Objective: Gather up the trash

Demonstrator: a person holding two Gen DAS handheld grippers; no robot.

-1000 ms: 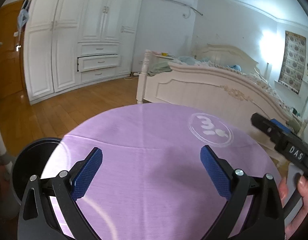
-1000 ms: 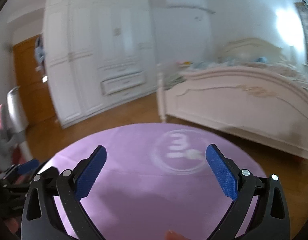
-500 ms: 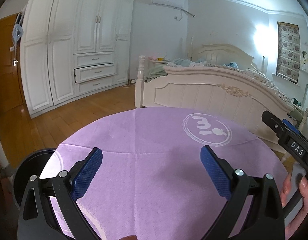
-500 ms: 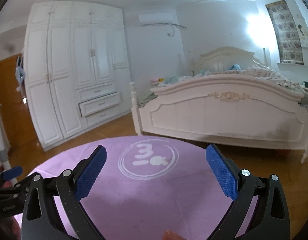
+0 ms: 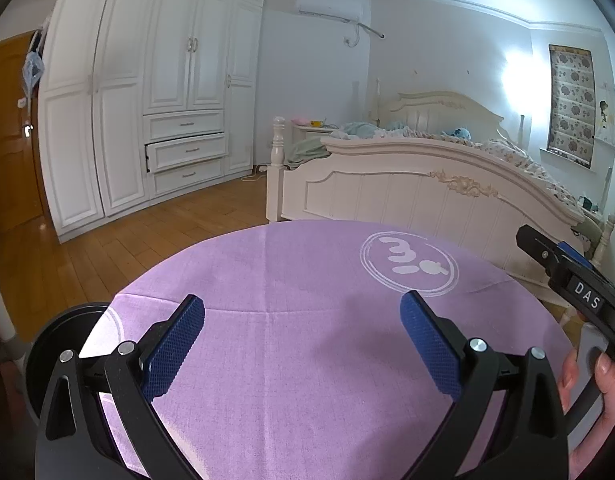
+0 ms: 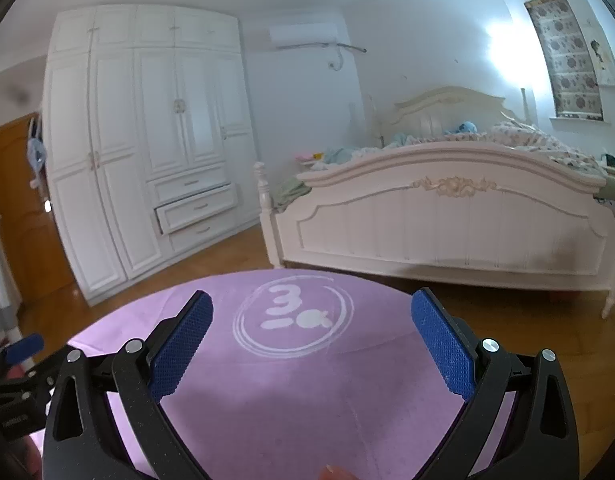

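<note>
- Left gripper [image 5: 303,336] held low over the purple tablecloth [image 5: 307,360], fingers spread wide, nothing between the blue pads [image 5: 175,346].
- Right gripper [image 6: 311,340] likewise level above the same cloth, fingers wide apart and empty, pointing toward the bed.
- In the left wrist view, right gripper seen from the side at the right edge, gripped by a hand [image 5: 599,388] with fingers curled round its handle.
- In the right wrist view, part of the left gripper visible at the lower left edge; a fingertip [image 6: 335,471] just showing at the bottom edge.
- No trash visible on the cloth in either view; location, direction and long axis cannot be told.
- Dark round bin [image 5: 63,344] just beside the table's left edge, below the cloth level, mouth facing up.
- White circular logo [image 6: 293,317] printed on the cloth, ahead of both grippers.
- Wooden floor [image 5: 139,240] beyond the table.
- Cream bed [image 6: 447,216] further off, footboard facing the cameras, crumpled bedding on top.
- White wardrobe [image 5: 155,100] against the far wall, one drawer [image 5: 185,155] pulled partly out.
- Air conditioner [image 5: 330,3] high on the wall.
</note>
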